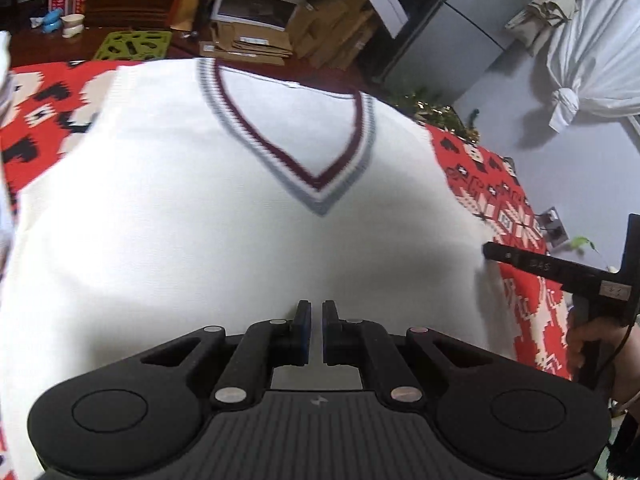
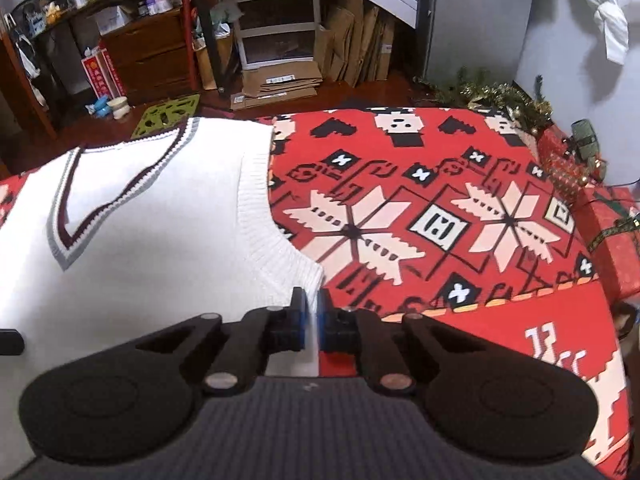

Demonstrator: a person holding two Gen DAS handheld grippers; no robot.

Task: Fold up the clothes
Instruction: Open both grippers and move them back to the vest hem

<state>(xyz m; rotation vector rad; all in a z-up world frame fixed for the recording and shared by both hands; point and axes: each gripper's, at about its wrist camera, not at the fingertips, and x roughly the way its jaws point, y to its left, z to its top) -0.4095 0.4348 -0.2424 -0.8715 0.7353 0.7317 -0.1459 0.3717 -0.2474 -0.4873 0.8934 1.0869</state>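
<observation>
A white knit vest point(image 1: 224, 216) with a maroon and grey V-neck trim point(image 1: 316, 184) lies flat on a red patterned blanket point(image 1: 516, 216). My left gripper point(image 1: 316, 312) hovers over the vest's lower middle, its jaws nearly together with only a narrow gap and nothing between them. My right gripper point(image 2: 311, 300) is shut on the vest's right side edge point(image 2: 310, 276), just below the ribbed armhole point(image 2: 256, 208). The right gripper also shows in the left wrist view point(image 1: 490, 250), at the vest's right edge. The vest point(image 2: 152, 248) fills the left of the right wrist view.
The red blanket point(image 2: 440, 220) spreads wide to the right. Red gift boxes point(image 2: 612, 232) and tinsel garland point(image 2: 500, 96) sit at its far right edge. Beyond the far edge are flattened cardboard point(image 2: 280, 84), a green mat point(image 2: 168, 116), drawers and shelving.
</observation>
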